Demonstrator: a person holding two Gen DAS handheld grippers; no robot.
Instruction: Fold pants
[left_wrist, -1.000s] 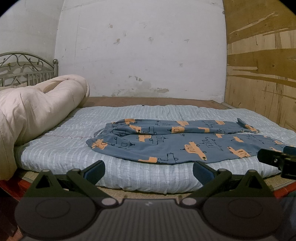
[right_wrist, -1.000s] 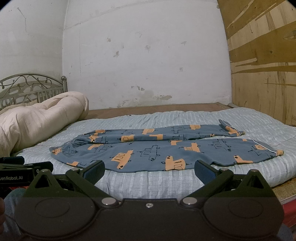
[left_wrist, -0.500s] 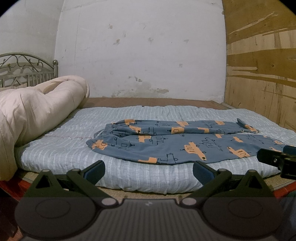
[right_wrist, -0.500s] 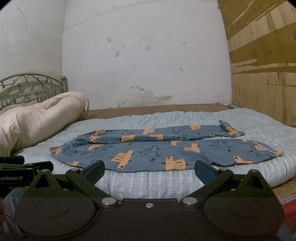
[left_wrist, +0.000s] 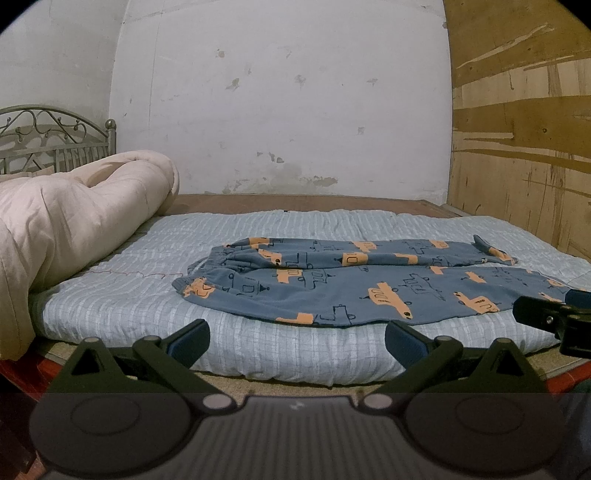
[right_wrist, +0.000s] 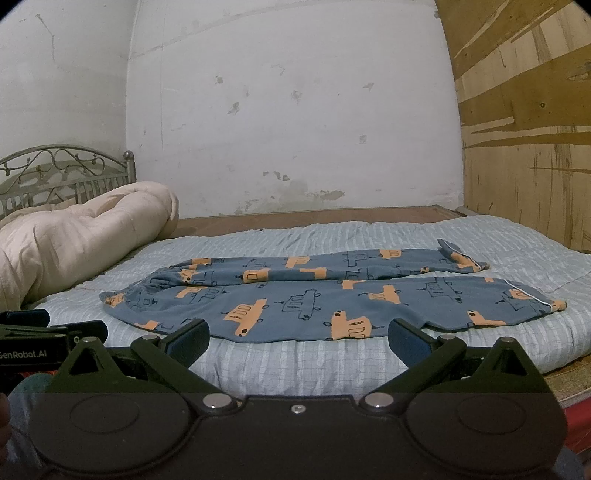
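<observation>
Pants (left_wrist: 369, 284) lie spread flat on the bed, on a pale blue checked mattress pad (left_wrist: 147, 291). They are blue with orange cars printed on them. The waistband is at the left and the two legs run side by side toward the right, the far leg lying a little behind the near one, its cuff (right_wrist: 461, 260) turned up slightly. The near leg ends at a cuff (right_wrist: 550, 304) close to the right edge of the pad.

The left claw (left_wrist: 297, 339) hovers at the near edge of the bed, its two fingers spread wide apart with nothing between them; it is short of the cloth and touches neither pants nor pad. The right claw (right_wrist: 299, 338) hangs the same way, fingers wide open and empty, just in front of the near leg. In the left wrist view the right claw shows at the right edge of the frame; in the right wrist view the left claw (right_wrist: 48, 332) shows at the lower left.

A rolled cream quilt (left_wrist: 74, 221) lies at the left end of the bed, well apart from the pants, in front of a metal headboard (left_wrist: 48, 136). Behind the bed stands a stained white wall (left_wrist: 280, 110), and a plywood panel (left_wrist: 524, 129) closes the right side.
</observation>
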